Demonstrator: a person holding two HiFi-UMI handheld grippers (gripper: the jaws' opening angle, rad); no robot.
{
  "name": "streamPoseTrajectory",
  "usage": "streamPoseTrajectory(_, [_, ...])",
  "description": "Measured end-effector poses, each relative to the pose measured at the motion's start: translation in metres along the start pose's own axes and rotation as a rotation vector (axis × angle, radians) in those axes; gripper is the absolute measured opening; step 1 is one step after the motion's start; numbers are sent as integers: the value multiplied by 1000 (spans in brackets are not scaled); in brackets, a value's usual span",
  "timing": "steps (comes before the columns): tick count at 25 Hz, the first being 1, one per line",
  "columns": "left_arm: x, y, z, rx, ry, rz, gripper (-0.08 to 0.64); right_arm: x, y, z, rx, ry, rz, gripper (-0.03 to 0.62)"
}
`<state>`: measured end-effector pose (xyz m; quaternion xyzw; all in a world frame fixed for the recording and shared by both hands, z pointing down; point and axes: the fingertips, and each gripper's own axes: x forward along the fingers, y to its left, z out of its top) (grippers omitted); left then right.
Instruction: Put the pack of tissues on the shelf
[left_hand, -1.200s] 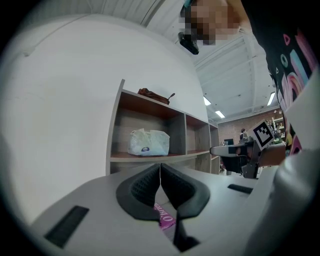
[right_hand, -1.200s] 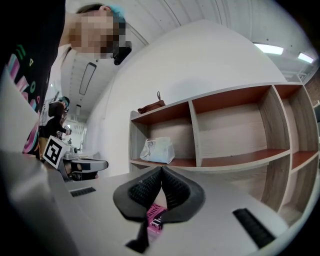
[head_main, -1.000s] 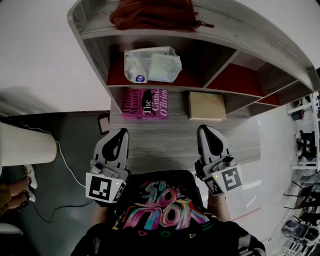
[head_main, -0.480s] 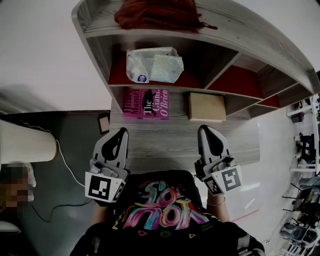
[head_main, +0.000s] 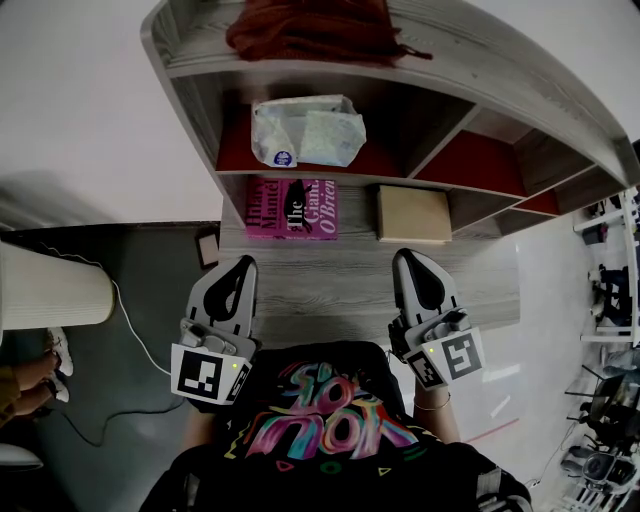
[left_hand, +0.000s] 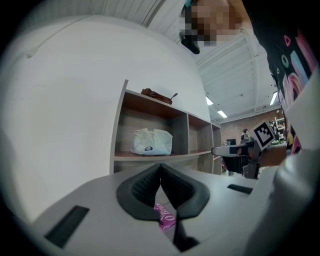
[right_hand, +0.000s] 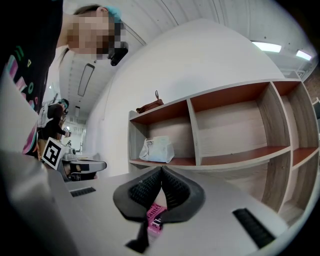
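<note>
Two closed, empty tools, left gripper (head_main: 243, 263) and right gripper (head_main: 408, 258), are over the grey wood bench (head_main: 330, 280), with the tissues (head_main: 305, 130) in the left bay of the shelf (head_main: 500, 70) against a white wall (head_main: 80, 100).

A pink book (head_main: 291, 208) lies flat on the grey wood worktop (head_main: 340, 285), near a tan flat box (head_main: 413, 212), while a white cable (head_main: 128, 322) trails over the dark floor (head_main: 100, 395) at the left.

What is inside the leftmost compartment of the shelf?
The pack of tissues lies alone in the leftmost compartment of the shelf, resting on the compartment's red floor. The floor under the pack and the back wall behind it are covered, so nothing can be told of what is there.
</note>
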<state>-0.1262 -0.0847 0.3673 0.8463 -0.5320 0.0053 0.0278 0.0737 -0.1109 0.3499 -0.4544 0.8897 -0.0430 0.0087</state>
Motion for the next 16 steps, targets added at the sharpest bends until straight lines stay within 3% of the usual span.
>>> streamPoseTrajectory(5, [0,0,-2,-4,2,5,25,2,4,6,36,-34,12,15])
streamPoseTrajectory(11, [-1,2,0,-5,-1,12,25,0,0,-4,11,7,1,15])
streamPoseTrajectory(16, [-2,2,-1,-7,4,13,25,4,7,6,68,-40,23,15])
